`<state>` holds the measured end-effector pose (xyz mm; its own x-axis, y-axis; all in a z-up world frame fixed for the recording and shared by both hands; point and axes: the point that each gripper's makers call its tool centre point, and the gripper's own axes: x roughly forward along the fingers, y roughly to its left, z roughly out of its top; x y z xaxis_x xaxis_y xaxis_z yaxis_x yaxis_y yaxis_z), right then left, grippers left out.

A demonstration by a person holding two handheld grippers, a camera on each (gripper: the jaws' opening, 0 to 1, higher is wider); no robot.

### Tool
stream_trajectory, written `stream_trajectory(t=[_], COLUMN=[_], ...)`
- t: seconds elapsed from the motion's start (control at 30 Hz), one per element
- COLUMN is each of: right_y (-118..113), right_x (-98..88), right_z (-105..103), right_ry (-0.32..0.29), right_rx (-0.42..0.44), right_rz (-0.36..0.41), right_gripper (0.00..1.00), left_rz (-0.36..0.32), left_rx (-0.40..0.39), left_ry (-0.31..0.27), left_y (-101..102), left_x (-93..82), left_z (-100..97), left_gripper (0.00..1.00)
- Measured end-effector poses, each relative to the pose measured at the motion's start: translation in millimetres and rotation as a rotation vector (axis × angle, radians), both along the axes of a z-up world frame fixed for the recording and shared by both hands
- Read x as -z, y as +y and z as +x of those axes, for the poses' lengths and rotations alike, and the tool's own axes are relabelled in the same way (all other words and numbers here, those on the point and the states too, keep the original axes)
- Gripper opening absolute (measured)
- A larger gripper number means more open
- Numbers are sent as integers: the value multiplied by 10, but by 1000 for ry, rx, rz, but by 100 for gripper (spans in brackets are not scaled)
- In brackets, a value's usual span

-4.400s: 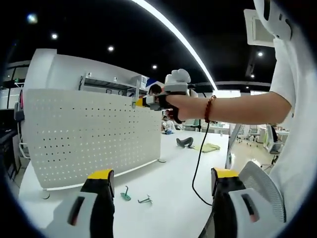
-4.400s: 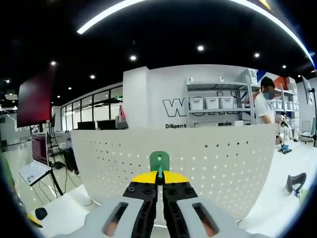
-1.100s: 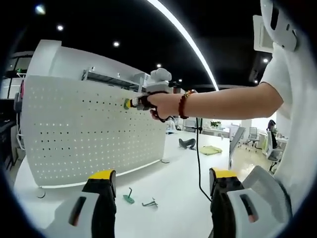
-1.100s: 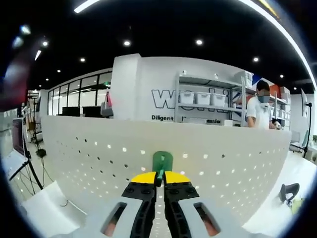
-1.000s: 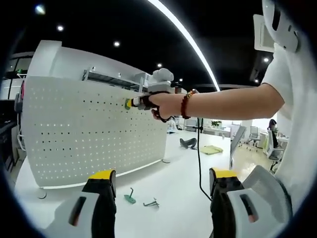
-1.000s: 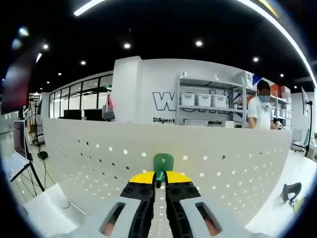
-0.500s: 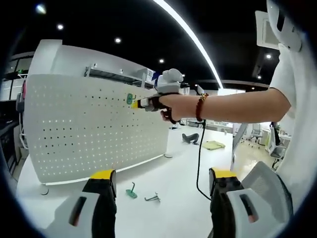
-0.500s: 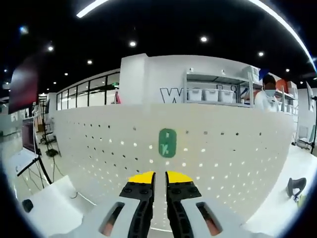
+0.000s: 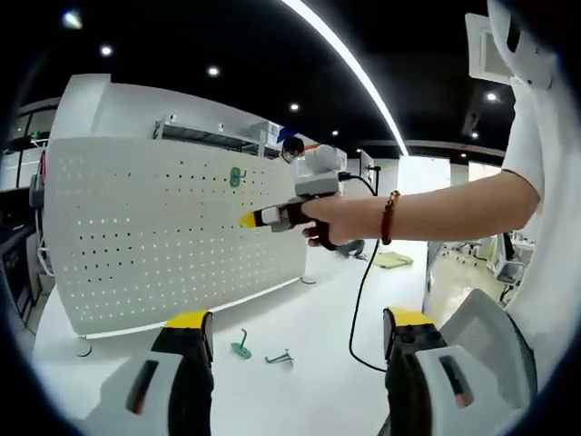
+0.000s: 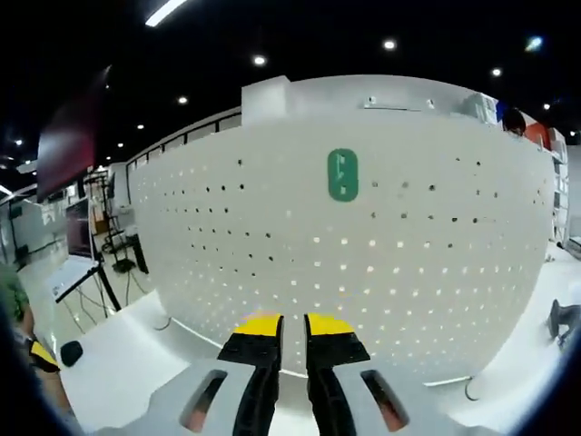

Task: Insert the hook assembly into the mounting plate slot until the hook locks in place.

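**Green hook seated on pegboard**

While upright along the desk's [image 9: 318, 345] far edge, white perforated mounting plate [image 10: 408, 263] carries green hook assembly [image 10: 342, 175] near its top edge. Right gripper [image 10: 283, 325] below it, jaws a narrow gap apart, empty. Left gripper [image 9: 295, 331] wide open, empty. Two spare hooks [image 9: 241, 348] near desk's front.

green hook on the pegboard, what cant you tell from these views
- Lock: the green hook sits flat on the pegboard in the right gripper view, but its pegs are behind its own plate, so engagement is hidden.
- Detail: in the left gripper view the hook is too small to read.
- Loose hooks on the table: too small to tell their shape.
- Right hand-held gripper: its jaw gap is too small to judge there.
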<state>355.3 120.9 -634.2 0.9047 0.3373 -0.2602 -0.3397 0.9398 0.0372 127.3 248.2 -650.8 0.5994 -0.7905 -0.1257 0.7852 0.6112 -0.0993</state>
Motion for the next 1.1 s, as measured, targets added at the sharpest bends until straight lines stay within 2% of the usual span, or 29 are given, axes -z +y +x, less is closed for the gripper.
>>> stream_trajectory(t=[0.07, 0.13, 0.17, 0.2, 0.23, 0.27, 0.33, 0.43, 0.67, 1.1], right_y=[81, 80, 120, 138, 204, 220, 214, 268, 332, 376], right_x=[92, 155, 237, 261, 359, 384, 447, 552, 716, 1095], right_z=[-63, -94, -132, -144, -206, -223, -217, -289, -369, -515], right_ry=[47, 54, 89, 100, 157, 174, 172, 206, 247, 371], right_rx=[-45, -48, -75, -85, -120, -127, -132, -157, -177, -194], right_rz=[38, 22, 29, 37, 71, 82, 63, 89, 69, 82], right_gripper=[9, 10, 11, 11, 11, 12, 13, 15, 14, 14], left_rz=[-5, -9, -7, -3, -2, -3, -7, -1, -6, -11], left_rx=[-1, -5, -6, -9, -10, -11, -15, -10, -12, -28], left_ry=[0, -2, 0, 0, -1, -1, 0, 0, 7, 24], left_y=[3, 10, 14, 23, 28, 34, 50, 63, 91, 154], left_x=[-11, -16, -10, -4, -3, -4, -2, 12, 40, 116], left_z=[-7, -7, -7, -7, -9, -11, -14, -41, -76, -86], left_gripper=[79, 79, 79, 79, 79, 79, 79, 79, 79, 78])
